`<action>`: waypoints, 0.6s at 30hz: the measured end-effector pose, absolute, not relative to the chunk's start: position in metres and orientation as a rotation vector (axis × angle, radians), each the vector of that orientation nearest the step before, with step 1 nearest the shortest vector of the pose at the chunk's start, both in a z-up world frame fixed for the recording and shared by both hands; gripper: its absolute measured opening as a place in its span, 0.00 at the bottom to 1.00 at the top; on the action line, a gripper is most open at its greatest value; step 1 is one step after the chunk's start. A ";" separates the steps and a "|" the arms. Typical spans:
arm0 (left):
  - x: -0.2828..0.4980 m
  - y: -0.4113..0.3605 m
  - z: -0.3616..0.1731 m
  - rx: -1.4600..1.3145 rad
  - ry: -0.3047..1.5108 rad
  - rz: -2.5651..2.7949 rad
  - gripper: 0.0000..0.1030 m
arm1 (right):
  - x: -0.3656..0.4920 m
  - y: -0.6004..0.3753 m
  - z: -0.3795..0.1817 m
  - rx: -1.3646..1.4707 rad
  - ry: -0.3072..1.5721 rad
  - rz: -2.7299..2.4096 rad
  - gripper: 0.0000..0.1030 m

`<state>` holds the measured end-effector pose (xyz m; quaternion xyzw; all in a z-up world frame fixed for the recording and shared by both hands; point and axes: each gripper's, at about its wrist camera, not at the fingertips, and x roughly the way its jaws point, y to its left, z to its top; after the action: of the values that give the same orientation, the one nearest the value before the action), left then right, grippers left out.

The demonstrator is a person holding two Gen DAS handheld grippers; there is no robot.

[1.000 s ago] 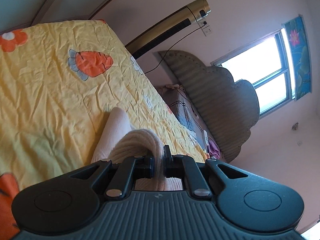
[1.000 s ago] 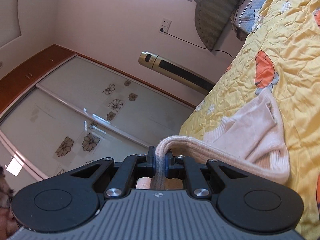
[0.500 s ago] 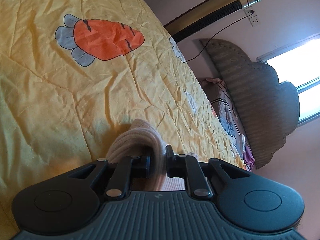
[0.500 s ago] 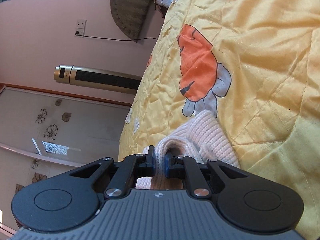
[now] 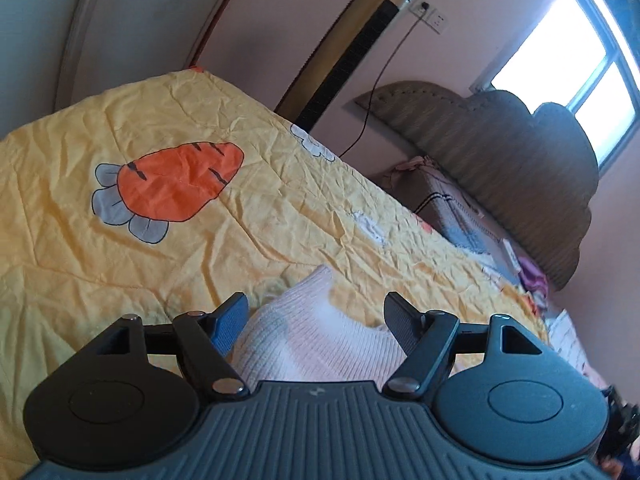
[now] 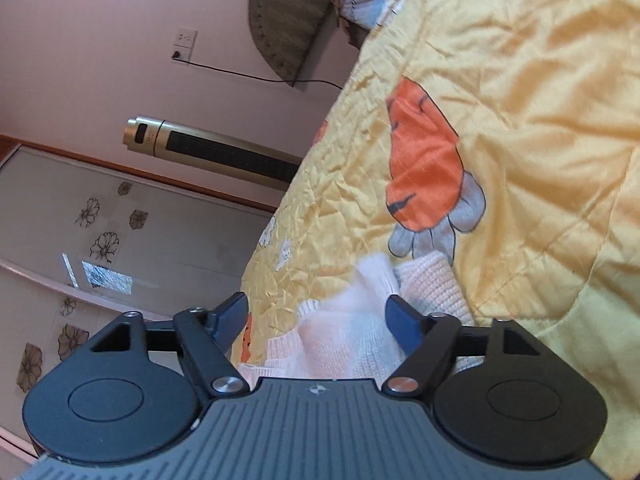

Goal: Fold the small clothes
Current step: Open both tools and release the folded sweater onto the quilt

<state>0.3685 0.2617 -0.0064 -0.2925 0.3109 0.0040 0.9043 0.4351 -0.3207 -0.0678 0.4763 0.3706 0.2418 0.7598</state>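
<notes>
both claws released over pink knit garment on yellow quilt.

left gripper (image 5: 316,312) stands wide, jaws just opened; the pink knit garment (image 5: 320,336) lies between the fingers, unpressed. right gripper (image 6: 316,312) likewise wide, jaws just opened, garment between, right finger just beside the knit. garment rests on the yellow quilt (image 5: 280,208), just below the orange carrot print (image 5: 176,188); a gold tower fan (image 5: 360,40) stands beyond the quilt's edge.

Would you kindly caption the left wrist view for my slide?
Left hand-held gripper open, just released, over pink knit on carrot quilt.
</notes>
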 end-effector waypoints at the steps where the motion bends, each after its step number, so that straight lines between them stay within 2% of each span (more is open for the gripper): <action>1: 0.371 0.257 -0.009 -0.579 0.658 -0.005 0.73 | 0.435 -0.326 -0.062 1.016 0.788 0.529 0.75; 4: 0.381 0.244 -0.020 -0.530 0.696 -0.016 0.73 | 0.438 -0.330 -0.054 0.911 0.776 0.497 0.72; 8: 0.397 0.226 -0.033 -0.478 0.759 -0.018 0.73 | 0.447 -0.302 -0.058 0.640 0.871 0.466 0.57; 10: 0.398 0.215 -0.033 -0.407 0.759 -0.020 0.73 | 0.445 -0.280 -0.060 0.473 0.889 0.481 0.54; 12: 0.400 0.207 -0.034 -0.348 0.775 -0.007 0.70 | 0.445 -0.265 -0.063 0.372 0.903 0.485 0.33; 13: 0.400 0.205 -0.034 -0.318 0.779 0.005 0.48 | 0.445 -0.262 -0.065 0.365 0.909 0.498 0.29; 15: 0.400 0.200 -0.033 -0.249 0.790 0.029 0.13 | 0.445 -0.260 -0.063 0.348 0.904 0.507 0.18; 18: 0.394 0.207 -0.021 -0.302 0.747 0.024 0.12 | 0.442 -0.264 -0.057 0.356 0.883 0.478 0.15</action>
<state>0.3937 0.2071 -0.0210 -0.1468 0.3633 0.0119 0.9199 0.4421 -0.2639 -0.0572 0.1698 0.4208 0.2276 0.8615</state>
